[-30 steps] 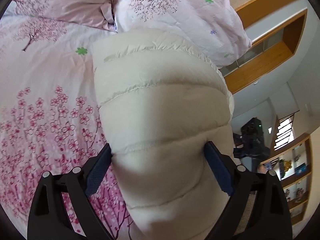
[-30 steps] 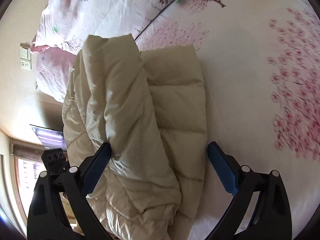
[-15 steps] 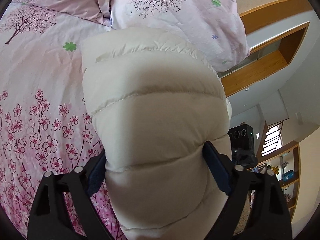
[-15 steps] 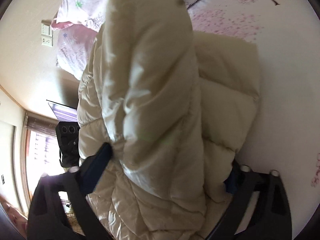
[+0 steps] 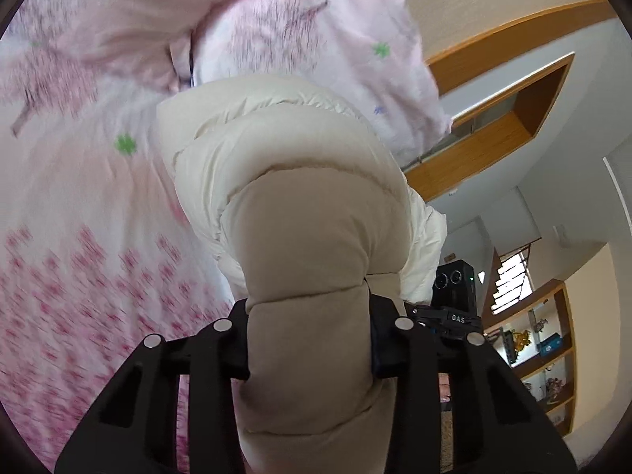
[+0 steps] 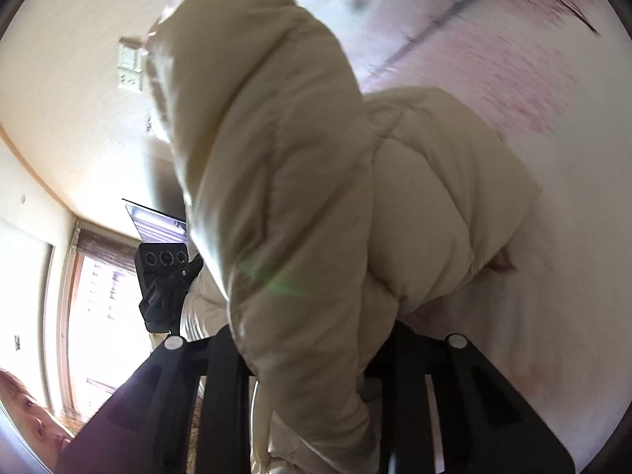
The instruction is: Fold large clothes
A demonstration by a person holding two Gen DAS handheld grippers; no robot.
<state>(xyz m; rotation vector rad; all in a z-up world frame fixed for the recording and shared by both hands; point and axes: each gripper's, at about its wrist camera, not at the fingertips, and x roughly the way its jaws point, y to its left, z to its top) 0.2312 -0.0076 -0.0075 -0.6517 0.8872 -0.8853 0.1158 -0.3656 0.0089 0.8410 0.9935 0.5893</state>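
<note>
A cream quilted puffer jacket (image 5: 284, 181) lies on a bed with a pink blossom-print cover (image 5: 79, 213). My left gripper (image 5: 308, 339) is shut on a thick padded part of the jacket, which bulges out between the jaws. My right gripper (image 6: 316, 351) is shut on another thick fold of the same jacket (image 6: 276, 181), lifted above the bed. The jacket hides the fingertips in both views. Both views are blurred by motion.
Pink flowered pillows (image 5: 316, 31) lie at the head of the bed. A black camera on a stand (image 5: 454, 288) is beside the bed; it also shows in the right wrist view (image 6: 162, 276). Wooden shelves (image 5: 533, 355), a window (image 6: 98, 316) and a wall socket (image 6: 130, 67) lie beyond.
Both grippers have closed from wide open onto folds of the jacket. The jacket now bunches up between the jaws and both views have swung upward.
</note>
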